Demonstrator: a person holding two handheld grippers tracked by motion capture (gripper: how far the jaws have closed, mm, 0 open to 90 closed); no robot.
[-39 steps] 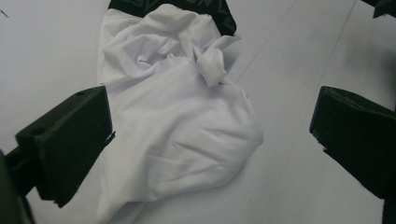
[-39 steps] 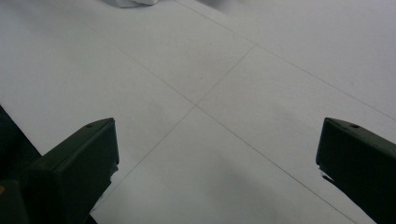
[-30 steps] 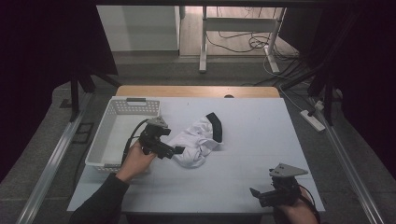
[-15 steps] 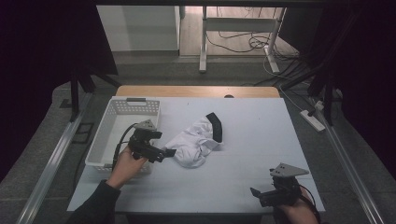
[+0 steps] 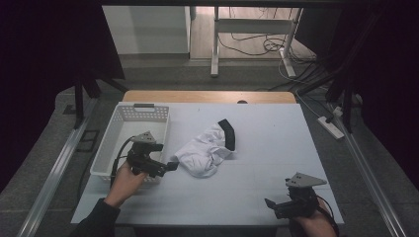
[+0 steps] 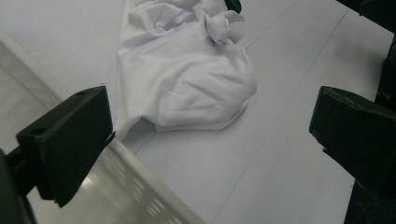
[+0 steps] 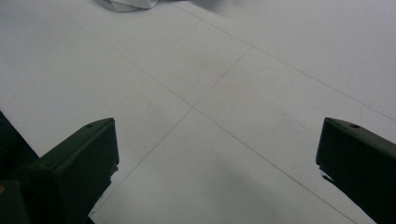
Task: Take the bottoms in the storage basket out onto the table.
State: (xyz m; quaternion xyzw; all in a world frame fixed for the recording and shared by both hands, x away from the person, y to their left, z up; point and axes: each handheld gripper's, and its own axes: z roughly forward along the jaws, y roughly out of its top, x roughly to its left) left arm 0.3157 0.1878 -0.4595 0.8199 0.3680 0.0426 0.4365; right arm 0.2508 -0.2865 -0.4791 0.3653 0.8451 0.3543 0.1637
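Mid-table, crumpled white garment [image 5: 205,154] with black trim, left hand-held gripper [image 5: 168,167] spread just beside it, empty.

The left gripper [image 5: 170,165] is a black, blocky tool topped by a grey three-cornered plate, with a black cable looping out from its back. Its two jaws are thick matt-black blocks with squared ends, and a small round hole marks the top of one. The right gripper [image 5: 269,203] has the same build: black body, grey three-cornered plate on top, broad dark jaws each with a small hole near the tip. A dark sleeve covers the person's left forearm.
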